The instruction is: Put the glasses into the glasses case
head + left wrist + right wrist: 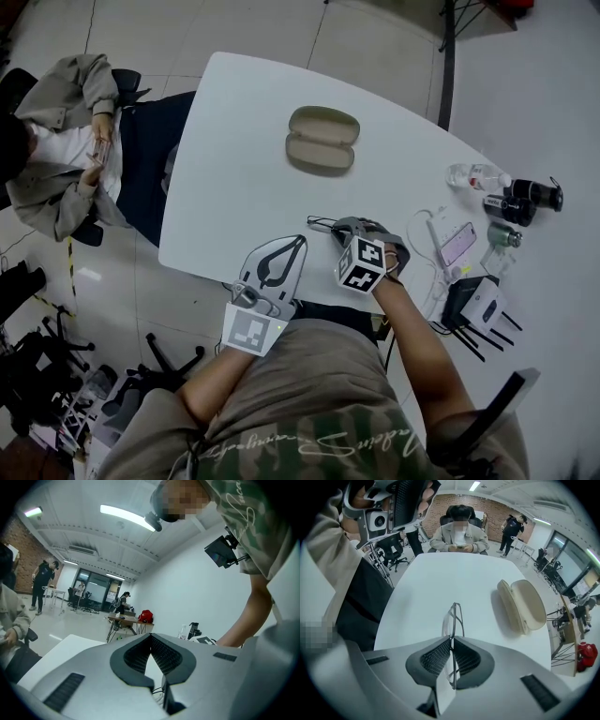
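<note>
Right gripper [451,641] is clamped on the glasses [454,616] — a thin wire frame pinched edge-on between the pads. Left gripper [151,638] has its jaws pressed together on nothing. The glasses case [524,603] lies open on the white table [234,159]. The glasses are well apart from the case, on its side nearest the person.

Judgement: the frame is light and springy, the lenses fragile and slick — hold by the rim, squeeze gently, don't twist.

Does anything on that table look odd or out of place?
Nothing spilled or broken. The right gripper pinches the glasses, the glasses case lies open, and a water bottle seems to lie on its side.
</note>
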`<action>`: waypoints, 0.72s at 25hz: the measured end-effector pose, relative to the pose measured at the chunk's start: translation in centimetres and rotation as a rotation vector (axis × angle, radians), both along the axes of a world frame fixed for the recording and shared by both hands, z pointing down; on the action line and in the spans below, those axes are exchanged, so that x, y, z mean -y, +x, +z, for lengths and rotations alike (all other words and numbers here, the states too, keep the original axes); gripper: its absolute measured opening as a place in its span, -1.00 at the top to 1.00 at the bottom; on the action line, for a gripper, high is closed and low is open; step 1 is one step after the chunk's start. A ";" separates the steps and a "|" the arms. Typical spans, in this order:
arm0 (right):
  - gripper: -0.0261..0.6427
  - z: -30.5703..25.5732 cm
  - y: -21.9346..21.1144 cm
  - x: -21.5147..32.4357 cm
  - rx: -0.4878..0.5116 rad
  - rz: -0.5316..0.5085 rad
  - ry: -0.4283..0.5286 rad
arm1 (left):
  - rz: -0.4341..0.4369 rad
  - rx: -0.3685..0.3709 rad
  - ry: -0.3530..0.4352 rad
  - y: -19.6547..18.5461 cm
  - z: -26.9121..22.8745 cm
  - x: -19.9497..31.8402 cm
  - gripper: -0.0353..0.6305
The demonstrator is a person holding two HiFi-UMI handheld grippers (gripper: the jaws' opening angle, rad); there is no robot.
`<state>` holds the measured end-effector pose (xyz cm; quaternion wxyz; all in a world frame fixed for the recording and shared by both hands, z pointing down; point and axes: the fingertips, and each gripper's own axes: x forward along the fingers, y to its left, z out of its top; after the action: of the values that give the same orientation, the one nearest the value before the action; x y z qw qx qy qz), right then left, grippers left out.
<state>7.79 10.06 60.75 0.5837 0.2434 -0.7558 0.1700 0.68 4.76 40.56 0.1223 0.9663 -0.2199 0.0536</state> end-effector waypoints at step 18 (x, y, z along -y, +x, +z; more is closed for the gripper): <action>0.81 -0.7 0.1 0.9 -0.021 0.032 0.027 | 0.050 -0.028 0.076 0.1 -0.7 0.1 0.88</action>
<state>7.88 9.14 60.02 0.5854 0.2650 -0.7480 0.1663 0.76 4.63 39.86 0.0873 0.9761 -0.1959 0.0347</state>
